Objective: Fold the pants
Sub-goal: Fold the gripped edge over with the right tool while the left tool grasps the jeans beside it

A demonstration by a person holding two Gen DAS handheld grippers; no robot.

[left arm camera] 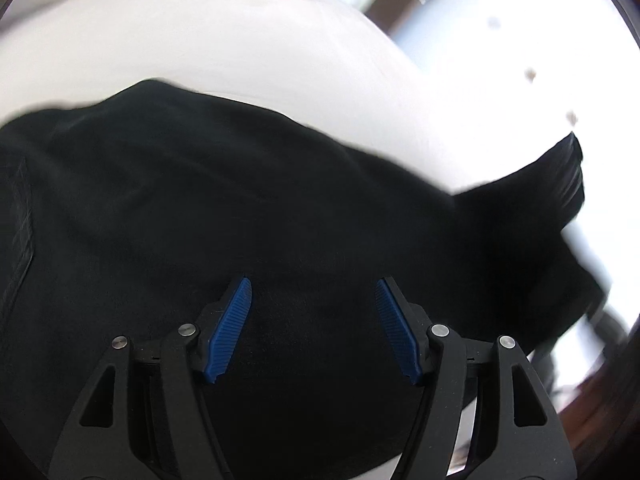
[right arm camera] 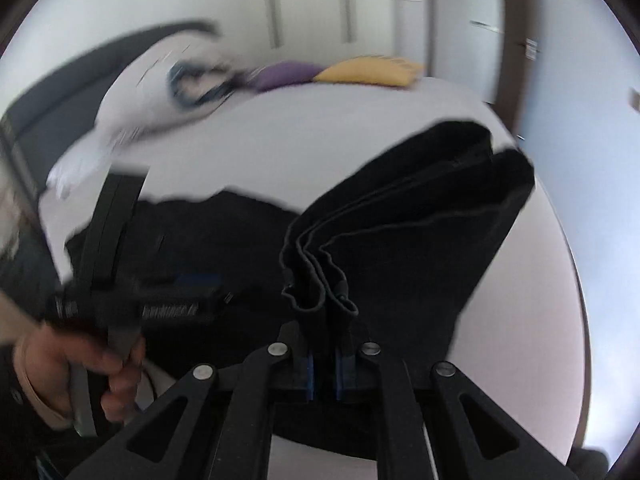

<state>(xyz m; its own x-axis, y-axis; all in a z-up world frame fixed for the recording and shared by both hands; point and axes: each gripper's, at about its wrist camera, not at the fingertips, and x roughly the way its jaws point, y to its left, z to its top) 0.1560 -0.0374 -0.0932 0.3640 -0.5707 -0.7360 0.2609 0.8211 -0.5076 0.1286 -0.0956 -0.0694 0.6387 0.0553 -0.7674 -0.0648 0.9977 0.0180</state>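
Black pants (left arm camera: 224,184) lie on a white bed (left arm camera: 240,40). My left gripper (left arm camera: 312,292) is open and empty, its blue pads (left arm camera: 230,328) spread just above the cloth. In the right wrist view my right gripper (right arm camera: 324,364) is shut on the stacked hems of the pants (right arm camera: 400,232), holding the folded leg end lifted above the bed (right arm camera: 320,128). The left gripper (right arm camera: 176,296) shows there blurred at the left, held by a hand (right arm camera: 80,368), over the pants' other part.
A purple pillow (right arm camera: 284,74) and a yellow pillow (right arm camera: 368,70) lie at the bed's far end, with a white patterned pillow (right arm camera: 160,96) at the left. Wardrobe doors (right arm camera: 312,4) stand behind. The bed's right edge (right arm camera: 560,240) drops to the floor.
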